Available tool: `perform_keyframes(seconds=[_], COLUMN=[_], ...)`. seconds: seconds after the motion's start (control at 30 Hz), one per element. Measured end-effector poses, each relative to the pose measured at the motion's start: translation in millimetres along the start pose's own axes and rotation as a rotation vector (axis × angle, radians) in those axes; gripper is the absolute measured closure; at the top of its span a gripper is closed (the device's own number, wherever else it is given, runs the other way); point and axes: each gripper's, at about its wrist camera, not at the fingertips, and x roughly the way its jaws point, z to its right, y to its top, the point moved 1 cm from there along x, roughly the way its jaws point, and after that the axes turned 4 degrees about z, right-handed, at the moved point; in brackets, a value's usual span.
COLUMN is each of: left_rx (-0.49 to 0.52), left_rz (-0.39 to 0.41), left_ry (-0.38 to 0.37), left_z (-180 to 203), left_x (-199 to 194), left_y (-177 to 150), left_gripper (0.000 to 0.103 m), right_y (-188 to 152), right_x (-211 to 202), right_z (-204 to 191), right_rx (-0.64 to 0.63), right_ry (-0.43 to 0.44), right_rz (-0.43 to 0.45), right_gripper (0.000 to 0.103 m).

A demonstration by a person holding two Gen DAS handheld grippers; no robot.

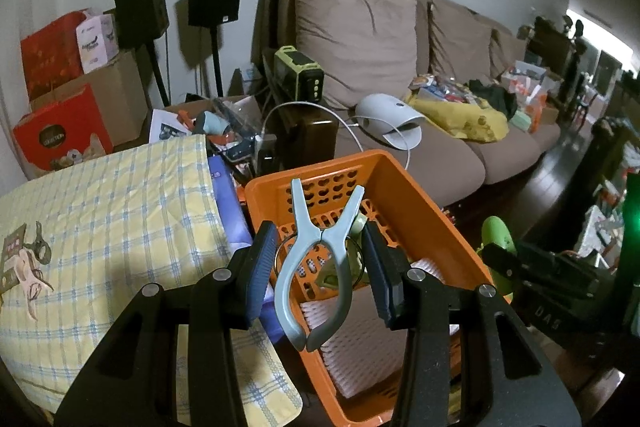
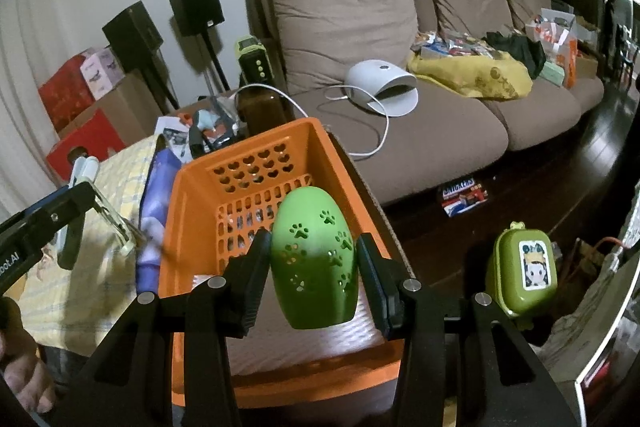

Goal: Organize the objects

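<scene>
My left gripper (image 1: 320, 227) is shut on a pale blue spring clip (image 1: 316, 259), which hangs with its tips up over the orange basket (image 1: 360, 159). A thin ring and a small greenish piece show behind the clip. My right gripper (image 2: 313, 237) is shut on a green egg-shaped shell with paw-print cutouts (image 2: 312, 267), held over the same orange basket (image 2: 240, 147). A white pleated pad (image 2: 320, 339) lies in the basket's near end. The green egg (image 1: 494, 231) also shows at the right of the left wrist view, and the left gripper's fingers (image 2: 48, 219) at the left of the right wrist view.
A yellow checked cushion (image 1: 100, 227) and a purple item (image 1: 228, 195) lie left of the basket. A green lidded box with a cartoon sticker (image 2: 524, 271) stands to its right. Behind is a brown sofa (image 2: 440, 131) with a white domed device (image 2: 380, 87) and clutter. A snack pack (image 2: 464, 195) lies on the dark floor.
</scene>
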Motion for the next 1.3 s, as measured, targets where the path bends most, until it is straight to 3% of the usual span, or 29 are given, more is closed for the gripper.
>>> perform_keyframes(seconds=[0.57, 1.3], left_rx=[-0.094, -0.074], left_rz=[-0.045, -0.086], left_ry=[0.012, 0.004], left_z=[-16.6, -2.0], left_x=[11.0, 23.3], left_y=[-14.6, -38.4], left_gripper=[0.062, 0.062], right_y=[-6.2, -5.1], right_x=[10.1, 11.9], right_z=[-23.1, -23.4], right_rx=[-0.036, -0.035], right_ry=[0.021, 0.021], right_rz=[0.020, 0.018], right_gripper=[0.058, 0.058])
